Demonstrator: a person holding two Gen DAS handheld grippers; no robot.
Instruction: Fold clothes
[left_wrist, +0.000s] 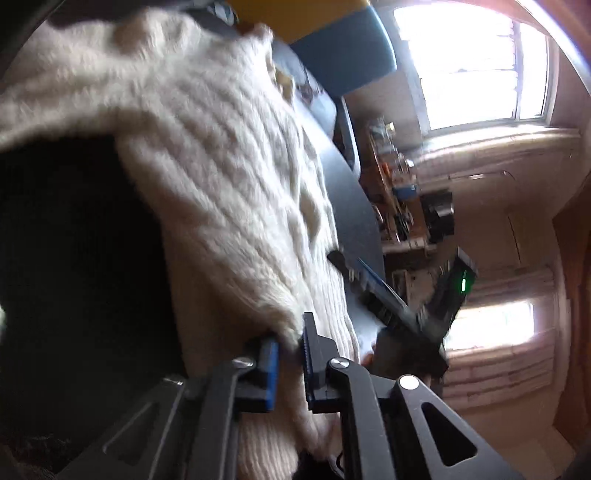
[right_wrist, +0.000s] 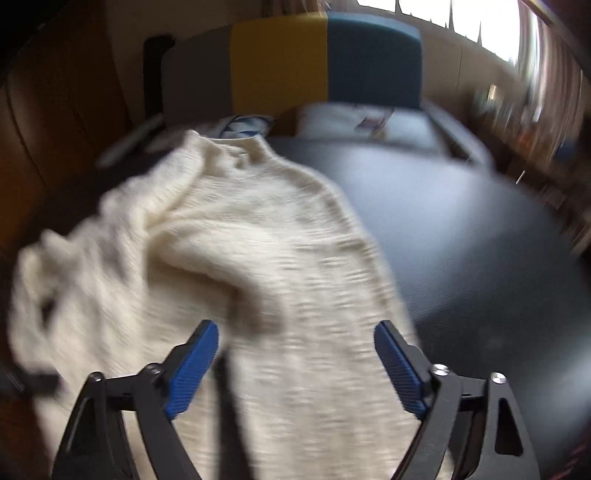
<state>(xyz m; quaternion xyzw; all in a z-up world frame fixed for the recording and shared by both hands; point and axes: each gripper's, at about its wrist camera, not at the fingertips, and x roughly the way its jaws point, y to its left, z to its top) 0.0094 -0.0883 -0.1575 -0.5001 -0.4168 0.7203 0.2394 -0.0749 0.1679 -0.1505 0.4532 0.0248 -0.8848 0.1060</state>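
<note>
cream knit sweater (right_wrist: 236, 236) runs lengthwise from near table (right_wrist: 461, 229) edge to far edge; left gripper (left_wrist: 290, 345) pinches its hem, right gripper (right_wrist: 295, 354) gapes wide above it.

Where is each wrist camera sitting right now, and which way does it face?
Left wrist: on the left claw, rolled sideways, looking along the cream sweater it pinches, toward windows; the right claw shows beyond.
Right wrist: on the right claw, open, above the sweater, looking across the dark table to a yellow and teal chair back.
Shared: sweater, table, chair back. No hand or sleeve clearly shows.
</note>
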